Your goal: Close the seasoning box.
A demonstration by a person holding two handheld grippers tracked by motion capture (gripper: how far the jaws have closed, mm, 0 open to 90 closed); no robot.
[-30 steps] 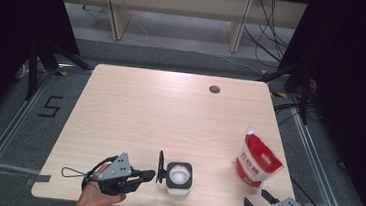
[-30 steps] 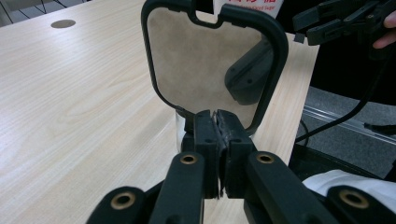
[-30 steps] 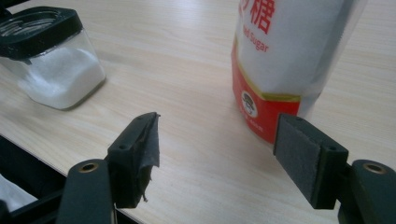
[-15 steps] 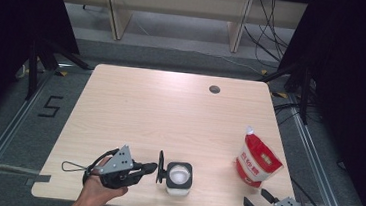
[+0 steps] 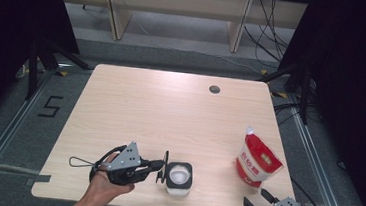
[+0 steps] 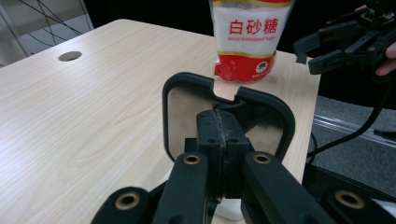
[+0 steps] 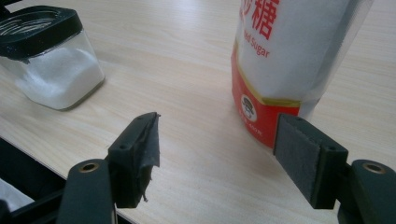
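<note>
A square glass jar [image 5: 179, 179] of white sugar stands near the table's front edge, its top uncovered. Its black-framed clear lid [image 5: 165, 167] stands on edge just left of the jar. My left gripper [image 5: 159, 168] comes in from the left and is shut on that lid. In the left gripper view the jaws [image 6: 222, 135] pinch the lid's [image 6: 187, 107] near rim. A red and white sugar bag [image 5: 256, 159] stands upright at the right. My right gripper [image 5: 258, 204] is open at the front right corner, just short of the bag [image 7: 289, 56], with nothing between its pads [image 7: 140, 140].
The wooden table [image 5: 170, 112] has a round cable hole [image 5: 215, 89] at the back right. The jar [image 7: 51, 60] sits to the left in the right gripper view. Dark floor, metal rails and shelving surround the table. The table's front edge lies close to both hands.
My left gripper has risen a little and shifted slightly right, still pinching the lid beside the jar. The right gripper, the jar and the bag have kept still.
</note>
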